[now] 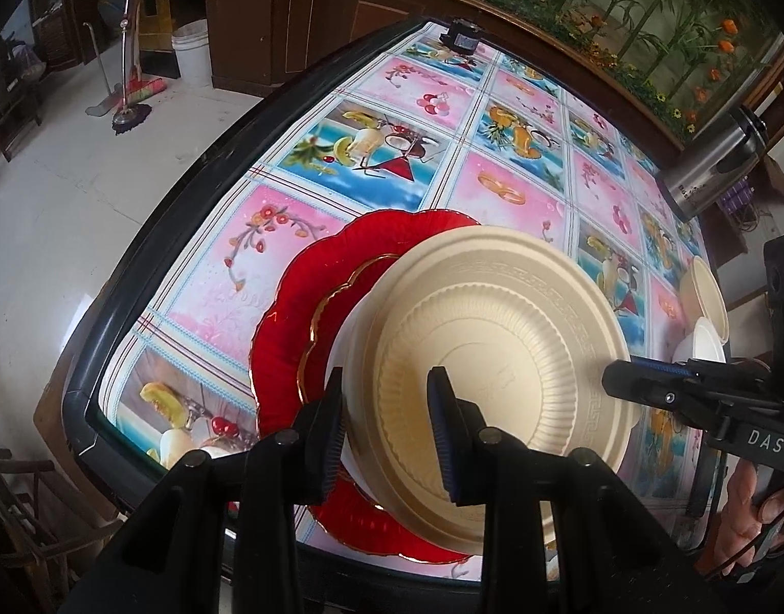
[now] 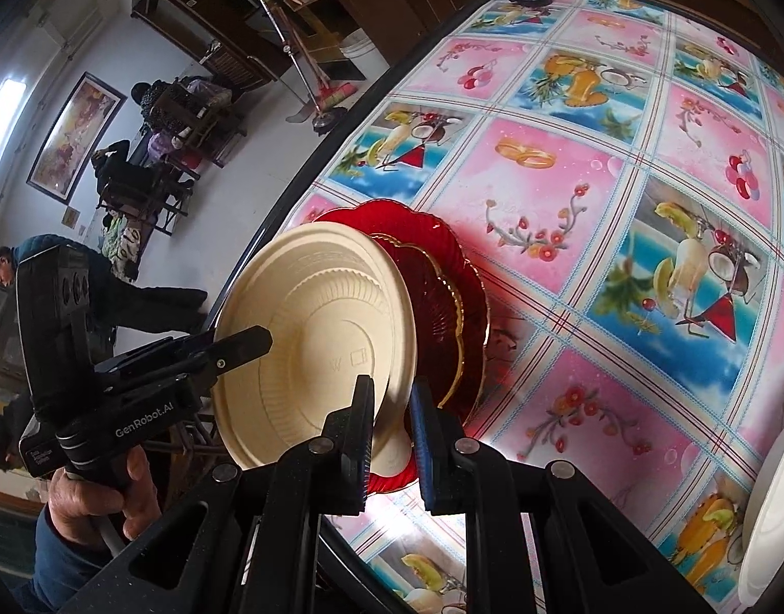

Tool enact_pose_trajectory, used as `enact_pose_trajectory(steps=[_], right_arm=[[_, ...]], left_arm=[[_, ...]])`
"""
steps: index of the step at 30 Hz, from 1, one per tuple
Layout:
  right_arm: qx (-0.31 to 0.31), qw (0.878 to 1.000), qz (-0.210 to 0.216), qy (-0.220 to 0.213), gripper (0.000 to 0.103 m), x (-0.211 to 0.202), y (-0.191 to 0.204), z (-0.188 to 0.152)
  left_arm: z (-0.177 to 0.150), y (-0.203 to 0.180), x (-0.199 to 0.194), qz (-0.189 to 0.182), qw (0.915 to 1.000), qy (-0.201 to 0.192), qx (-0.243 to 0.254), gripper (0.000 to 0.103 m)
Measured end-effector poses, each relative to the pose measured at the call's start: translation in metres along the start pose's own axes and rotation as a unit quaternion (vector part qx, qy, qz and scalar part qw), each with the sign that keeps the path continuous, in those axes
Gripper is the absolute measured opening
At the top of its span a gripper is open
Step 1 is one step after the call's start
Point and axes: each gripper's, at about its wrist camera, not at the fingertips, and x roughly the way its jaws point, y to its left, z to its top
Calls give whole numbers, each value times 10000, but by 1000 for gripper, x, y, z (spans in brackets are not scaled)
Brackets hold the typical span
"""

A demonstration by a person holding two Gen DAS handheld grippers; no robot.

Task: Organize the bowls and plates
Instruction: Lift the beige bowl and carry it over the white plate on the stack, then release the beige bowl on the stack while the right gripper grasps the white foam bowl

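Your cream bowl sits over the red plates, near the table edge at 9 o'clock. It looks light, thin and a little flexible, so take it by the rim. The left gripper pinches that rim; the right gripper straddles it, whether clamped you cannot tell. The glassy plates look fragile; open cloth lies toward 1 o'clock

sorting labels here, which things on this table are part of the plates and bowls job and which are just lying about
Job: cream bowl held by both grippers, left and right; red plate; white bowls.

Lying about: steel kettle, black gadget, broom, bucket.
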Motion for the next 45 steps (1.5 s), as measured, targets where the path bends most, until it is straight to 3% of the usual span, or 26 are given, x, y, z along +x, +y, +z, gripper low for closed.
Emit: enact_pose_trajectory(steps=[14,20,22,33,38,45], right_arm=[[-258,9997,25,12,16,2,8,2],[-359,9994,-9,11,16,5,11,1],[-387,9992,8,-3,17,4,13,1],[-272,9993,185,-160,17,-16,6,-4],[13,9996,118,-261,17,-32,-21,-17],[806,9956,-152,-456,17,-65,-87,-33]], left_arm=[[-3,7,1,93,9999,-57,-69,30],[-2,6,-1,83,9999,-111,-73,42],[-3,7,-5,84,9998,-173,-96,54],[-9,1,-29,61,9988,-469,-143,55],[-17,-23,-40,100,9982,-580,147,56],[-35,-76,-39,45,9953,-531,810,61]])
